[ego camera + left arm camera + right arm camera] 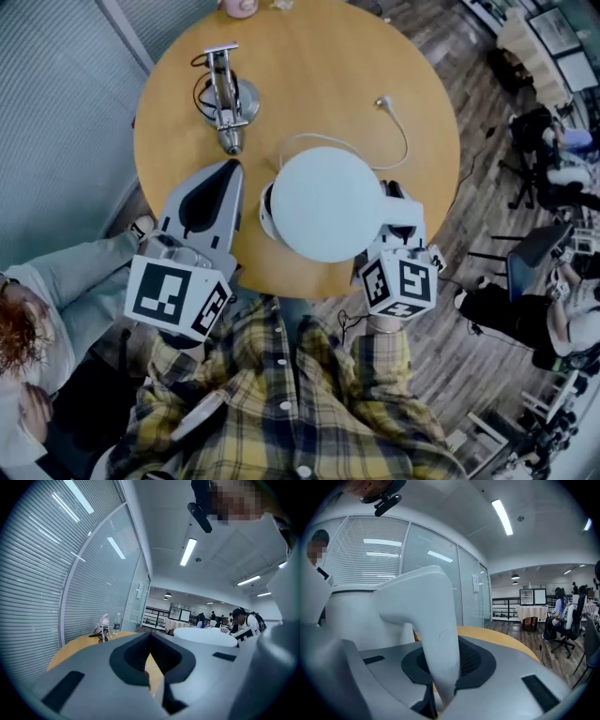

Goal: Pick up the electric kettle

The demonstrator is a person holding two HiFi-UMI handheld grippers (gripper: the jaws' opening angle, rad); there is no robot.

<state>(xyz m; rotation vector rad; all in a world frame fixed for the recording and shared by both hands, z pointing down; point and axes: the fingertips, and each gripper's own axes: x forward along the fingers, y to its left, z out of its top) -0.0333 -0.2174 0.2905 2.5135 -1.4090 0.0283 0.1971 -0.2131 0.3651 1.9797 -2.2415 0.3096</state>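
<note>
The white electric kettle (323,202) is over the near part of the round wooden table (178,141), its domed lid facing me. My right gripper (397,199) is shut on the kettle's handle (436,620), which fills the gap between the dark pads in the right gripper view; the kettle's body (351,616) is at left there. A sliver of the kettle's base (265,214) shows under its left side. My left gripper (232,169) hangs left of the kettle, apart from it, jaws shut on nothing. In the left gripper view the kettle's lid (206,637) shows to the right of the gripper (150,637).
A white cord ends in a plug (382,101) behind the kettle. A metal stand (228,98) with a black cable stands at the table's far left. A pink object (239,6) sits at the far edge. A person (37,319) sits at left; office chairs (553,150) at right.
</note>
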